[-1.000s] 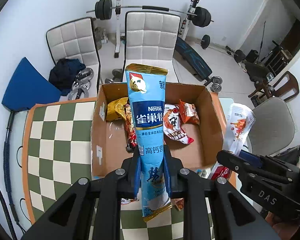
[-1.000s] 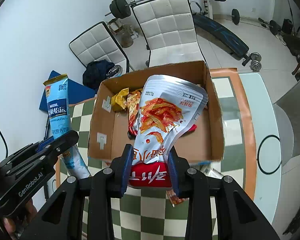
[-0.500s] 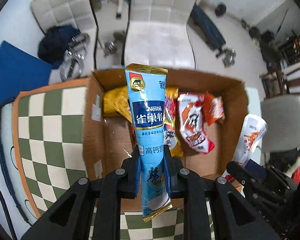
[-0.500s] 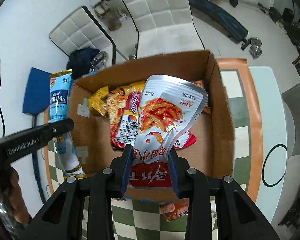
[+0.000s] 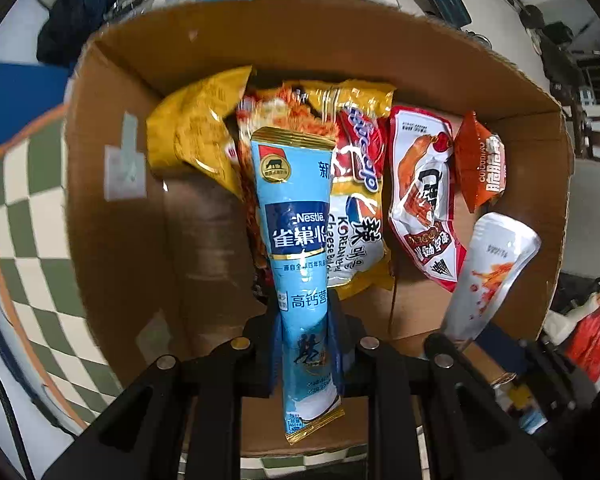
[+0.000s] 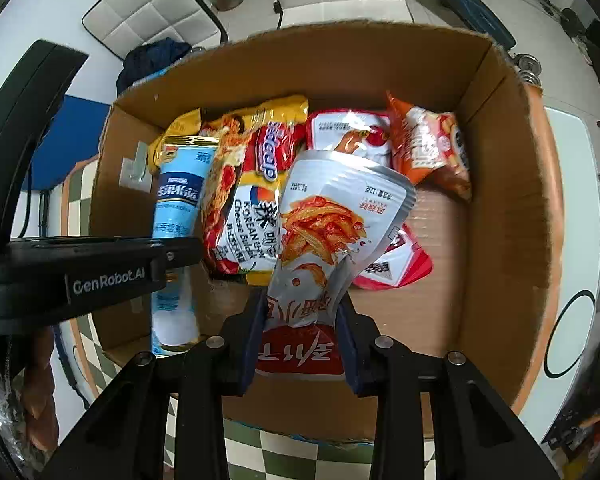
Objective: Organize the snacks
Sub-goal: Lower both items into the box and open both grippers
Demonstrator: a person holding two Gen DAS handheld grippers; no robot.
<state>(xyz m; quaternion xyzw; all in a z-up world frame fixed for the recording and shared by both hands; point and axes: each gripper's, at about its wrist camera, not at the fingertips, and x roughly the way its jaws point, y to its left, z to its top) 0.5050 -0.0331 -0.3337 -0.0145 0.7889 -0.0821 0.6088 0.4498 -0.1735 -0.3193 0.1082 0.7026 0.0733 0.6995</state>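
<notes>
My left gripper (image 5: 305, 332) is shut on a long blue Nestle packet (image 5: 296, 216) and holds it inside the open cardboard box (image 5: 112, 240), over its left half. My right gripper (image 6: 300, 332) is shut on a silver pouch with red print (image 6: 332, 220), held inside the same box (image 6: 500, 240) over its middle. The pouch also shows in the left wrist view (image 5: 488, 276), and the blue packet in the right wrist view (image 6: 178, 200). Several snack bags lie at the back of the box: a yellow bag (image 5: 196, 136), a Korean noodle pack (image 6: 252, 192), a red-and-white pouch (image 5: 420, 200), an orange bag (image 6: 432, 148).
The box sits on a green-and-white checked table (image 5: 16, 208) with an orange rim. The left gripper's body (image 6: 80, 268) crosses the left of the right wrist view. White padded chairs (image 6: 152, 12) and gym weights stand behind the table.
Both grippers have moved forward and down into the box with their packets. The box now fills both views.
</notes>
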